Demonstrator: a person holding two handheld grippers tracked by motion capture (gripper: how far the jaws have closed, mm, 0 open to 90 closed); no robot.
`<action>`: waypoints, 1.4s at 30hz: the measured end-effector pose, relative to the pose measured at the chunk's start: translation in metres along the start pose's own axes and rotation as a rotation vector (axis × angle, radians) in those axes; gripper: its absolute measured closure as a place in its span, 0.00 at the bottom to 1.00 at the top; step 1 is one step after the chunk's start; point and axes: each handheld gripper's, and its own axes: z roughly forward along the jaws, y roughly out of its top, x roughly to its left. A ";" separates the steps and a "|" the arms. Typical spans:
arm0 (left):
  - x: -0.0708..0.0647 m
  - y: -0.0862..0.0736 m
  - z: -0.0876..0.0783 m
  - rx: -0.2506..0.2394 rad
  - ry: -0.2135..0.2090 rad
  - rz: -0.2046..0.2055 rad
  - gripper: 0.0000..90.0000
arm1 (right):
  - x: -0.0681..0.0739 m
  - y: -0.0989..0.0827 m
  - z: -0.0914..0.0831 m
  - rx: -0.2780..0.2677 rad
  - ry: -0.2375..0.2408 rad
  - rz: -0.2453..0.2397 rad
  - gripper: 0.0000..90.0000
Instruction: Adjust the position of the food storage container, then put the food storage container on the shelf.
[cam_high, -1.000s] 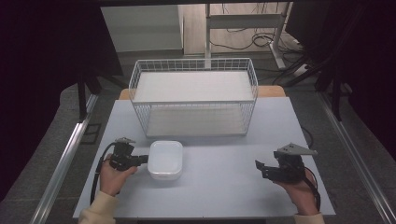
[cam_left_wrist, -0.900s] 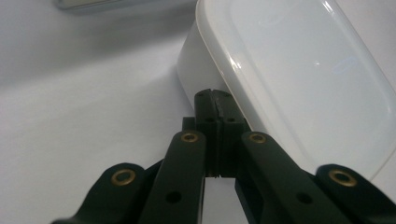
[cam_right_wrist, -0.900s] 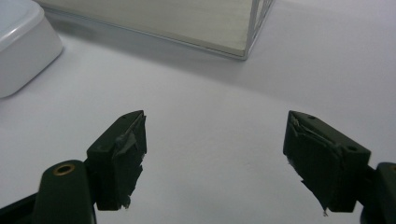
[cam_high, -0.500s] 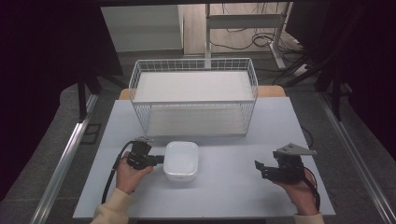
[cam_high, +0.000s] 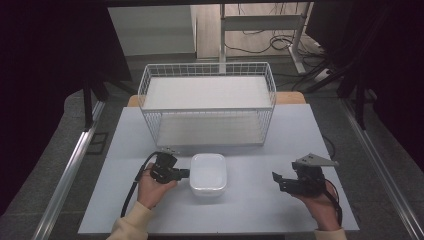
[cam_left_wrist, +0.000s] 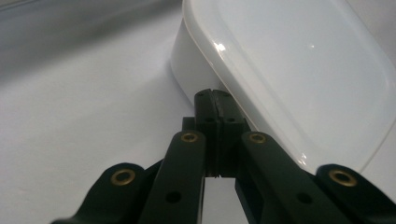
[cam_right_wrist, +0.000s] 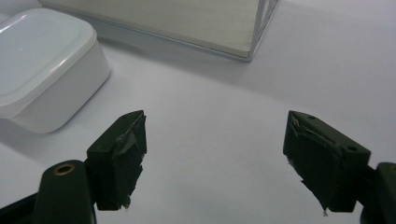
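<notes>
The left tongs (cam_high: 183, 173) are pressed together, their tips meeting just under the rim of the white lidded box (cam_high: 208, 173). In the left gripper view the black jaws sit flush against each other and bear on the box's side wall (cam_left_wrist: 187, 70) below the overhanging lid; I cannot tell whether a thin edge of the lid is pinched between them or whether they merely push against the box. The box stands flat on the tabletop (cam_high: 260, 200), directly ahead of the left tongs and well off to the side of the right tongs (cam_high: 278, 181).

The right tongs are spread wide and hold nothing; in the right gripper view bare tabletop lies between the two pads (cam_right_wrist: 122, 154), with the box (cam_right_wrist: 42, 65) ahead and off to one side.

The wire basket (cam_high: 207, 107) stands beyond both tongs, farther up the tabletop, and nothing lies inside it.

Judging by this layout, the job looks to be getting the box into the basket, and it is at an early stage: the box is in front of the basket, not in it, and has not been lifted. Left to do, most likely: a firm hold, a lift over the basket's wall, and setting it down inside.
</notes>
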 end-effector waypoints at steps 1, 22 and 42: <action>-0.001 -0.001 0.001 0.002 -0.001 0.003 1.00 | 0.000 0.000 0.000 0.000 0.000 0.000 0.24; 0.006 -0.015 -0.066 -0.212 0.016 -0.025 0.42 | 0.031 0.034 0.017 -0.074 0.152 -0.004 0.27; 0.001 -0.012 -0.074 -0.243 -0.059 -0.050 0.36 | 0.035 0.031 0.035 -0.028 0.196 0.021 0.24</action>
